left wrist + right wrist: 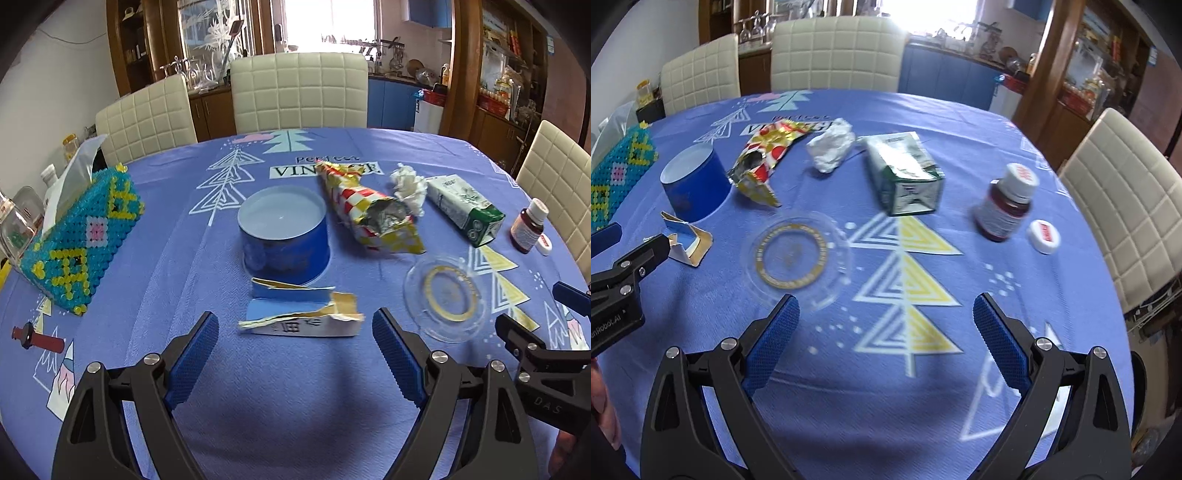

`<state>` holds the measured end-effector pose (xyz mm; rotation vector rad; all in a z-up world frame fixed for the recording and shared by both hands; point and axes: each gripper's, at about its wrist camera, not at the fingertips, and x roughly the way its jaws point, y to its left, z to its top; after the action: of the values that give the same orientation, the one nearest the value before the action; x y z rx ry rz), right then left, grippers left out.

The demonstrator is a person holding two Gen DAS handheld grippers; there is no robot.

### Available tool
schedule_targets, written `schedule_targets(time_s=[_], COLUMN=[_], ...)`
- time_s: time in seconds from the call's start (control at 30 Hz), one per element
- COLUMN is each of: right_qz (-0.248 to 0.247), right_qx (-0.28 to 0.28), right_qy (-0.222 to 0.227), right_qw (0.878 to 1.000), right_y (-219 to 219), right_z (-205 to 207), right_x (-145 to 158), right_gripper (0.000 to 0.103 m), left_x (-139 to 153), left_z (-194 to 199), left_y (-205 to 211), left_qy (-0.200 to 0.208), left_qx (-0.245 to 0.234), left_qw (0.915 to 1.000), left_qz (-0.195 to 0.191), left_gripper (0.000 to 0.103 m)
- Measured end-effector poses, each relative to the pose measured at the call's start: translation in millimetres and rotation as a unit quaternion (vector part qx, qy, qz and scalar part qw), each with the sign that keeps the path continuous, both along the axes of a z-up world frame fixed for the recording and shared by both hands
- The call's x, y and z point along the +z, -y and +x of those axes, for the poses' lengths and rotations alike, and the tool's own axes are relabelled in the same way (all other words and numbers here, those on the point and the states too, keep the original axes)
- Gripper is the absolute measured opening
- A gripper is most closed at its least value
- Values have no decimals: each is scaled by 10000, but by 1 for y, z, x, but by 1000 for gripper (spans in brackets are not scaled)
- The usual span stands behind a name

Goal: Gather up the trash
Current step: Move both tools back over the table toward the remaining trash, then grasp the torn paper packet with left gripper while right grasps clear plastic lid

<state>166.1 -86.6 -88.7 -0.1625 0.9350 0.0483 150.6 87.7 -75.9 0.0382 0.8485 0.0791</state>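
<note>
A round surface (155, 258) wears a blue cloth with tree pictures. The landmark here is the blue tub (283, 236), which stands open near the middle.

Far to the left of the tub sits a beaded tissue box (79, 240). Just in front of the tub lies a torn blue and white carton piece (301, 314). To the right of the tub lies a shiny red and gold wrapper (364, 206), open at its near end. Right of that, farther from the tub, is a white crumpled tissue (408, 186), and it may touch the wrapper, but the view is not clear enough to say. Next comes a green and white box (463, 208) on its side. Farthest right of the tub stand a small dark bottle (528, 225) and a white cap (1043, 236) beside it. A clear plate (445, 295) with a gold ring lies in front and to the right of the tub.

The left gripper (291, 358) hovers near the carton piece, its 2 jaws spread wide and holding nothing. The right gripper (884, 345) hovers right of the plate, jaws wide too, with nothing between them.
</note>
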Motion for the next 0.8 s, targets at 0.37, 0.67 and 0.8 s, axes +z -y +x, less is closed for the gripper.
schedule_targets(time_s=[0.37,0.67,0.8], right_qz=[-129,-114,-87], right_qx=[262,354,405], right_qy=[13,32,45], right_qw=[9996,9993,9991], right_y=[-18,-27,-31], right_z=[15,24,26], right_x=[-7,-11,-11], right_gripper=[94,94,94], left_x=[-25,-36,-30], left_z=[19,36,40], left_y=[-4,-19,-23], left_qy=[-199,-400,-254], left_qx=[-75,58,215], left_qw=[9998,9982,9980], left_qz=[-38,-435,-532], left_gripper=[83,83,83])
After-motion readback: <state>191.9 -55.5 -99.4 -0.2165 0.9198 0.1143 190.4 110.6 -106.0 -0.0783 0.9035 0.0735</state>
